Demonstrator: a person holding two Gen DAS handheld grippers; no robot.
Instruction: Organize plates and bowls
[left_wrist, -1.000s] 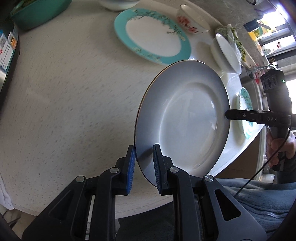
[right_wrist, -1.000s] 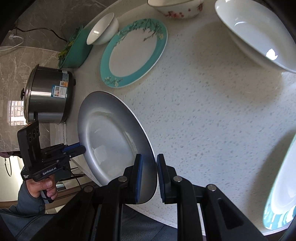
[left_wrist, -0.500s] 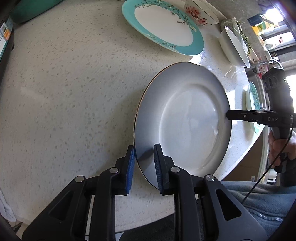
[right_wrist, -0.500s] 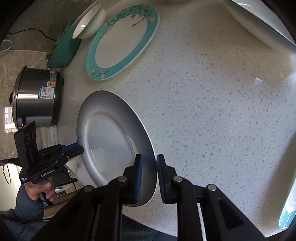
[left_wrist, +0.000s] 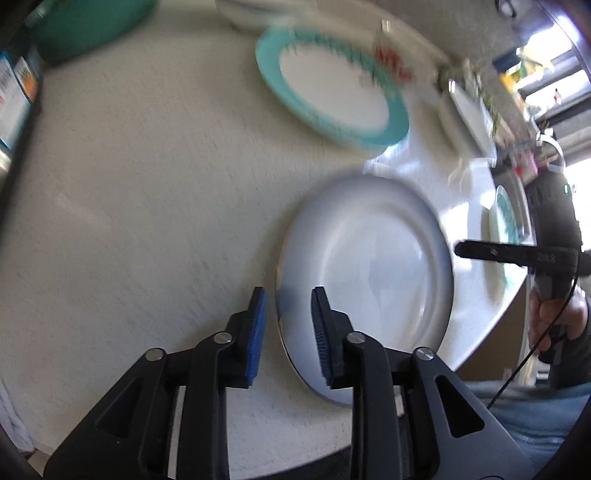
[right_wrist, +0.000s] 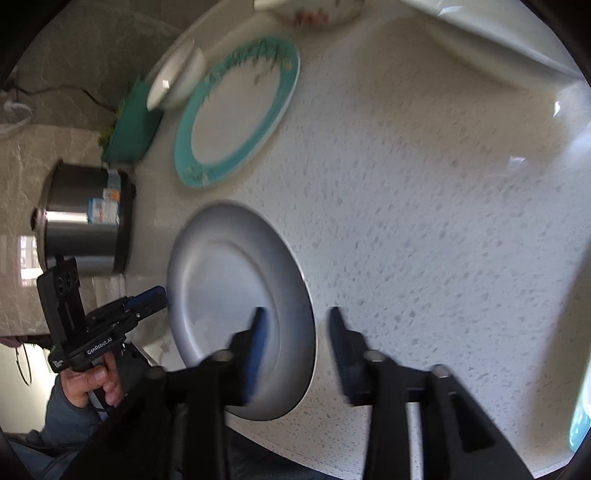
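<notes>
A plain white plate (left_wrist: 365, 280) (right_wrist: 229, 295) lies on the speckled table near its front edge. My left gripper (left_wrist: 288, 325) straddles the plate's near rim, and its jaws are opening, with a gap showing beside each blue pad. My right gripper (right_wrist: 297, 332) straddles the opposite rim, its jaws also opening and standing wide, neither pad pressing. Each gripper also shows in the other's view: the left gripper (right_wrist: 144, 299) and the right gripper (left_wrist: 517, 254), each held in a hand. Both views are motion-blurred.
A teal-rimmed plate (left_wrist: 332, 85) (right_wrist: 236, 110) lies farther back. Beyond it are a floral bowl (left_wrist: 391, 62), a wide white bowl (left_wrist: 465, 110), a small white bowl (right_wrist: 173, 77) and a green dish (right_wrist: 129, 129). A steel cooker (right_wrist: 85, 225) stands at the left edge. Another teal plate (left_wrist: 508, 218) sits right.
Both grippers were shut on the white plate's rim and held it tilted above the table. Now both sets of jaws have parted and the plate lies lower and flatter on the table.
</notes>
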